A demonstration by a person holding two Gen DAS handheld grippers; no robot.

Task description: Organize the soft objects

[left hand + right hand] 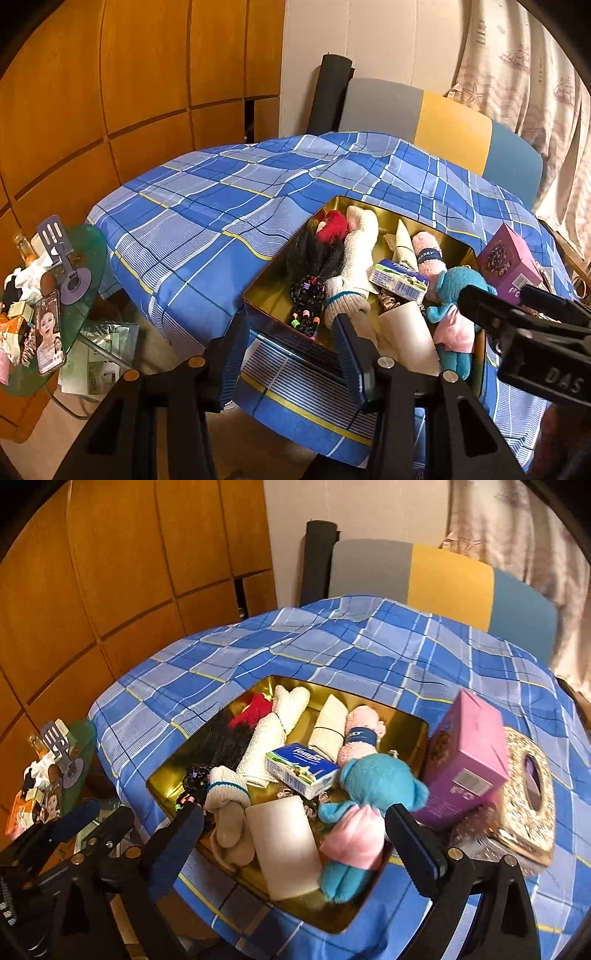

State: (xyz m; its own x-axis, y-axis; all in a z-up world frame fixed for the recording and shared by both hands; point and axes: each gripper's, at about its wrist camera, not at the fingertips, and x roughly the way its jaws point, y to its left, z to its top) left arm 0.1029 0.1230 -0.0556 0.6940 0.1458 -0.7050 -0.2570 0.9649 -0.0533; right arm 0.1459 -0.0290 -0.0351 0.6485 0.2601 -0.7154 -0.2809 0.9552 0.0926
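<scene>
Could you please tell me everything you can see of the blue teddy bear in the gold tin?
The blue teddy bear is a plush toy in a pink dress. It lies on its back at the right end of the gold tin, head toward the tissue pack, feet at the near rim, beside a white pouch. Neither claw touches it.

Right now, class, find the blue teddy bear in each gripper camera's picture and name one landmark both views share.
Left wrist view: blue teddy bear at right of centre, at the tin's right end.
Right wrist view: blue teddy bear at lower centre, just ahead of the right gripper.
Shared landmark: the tissue pack beside it.
</scene>
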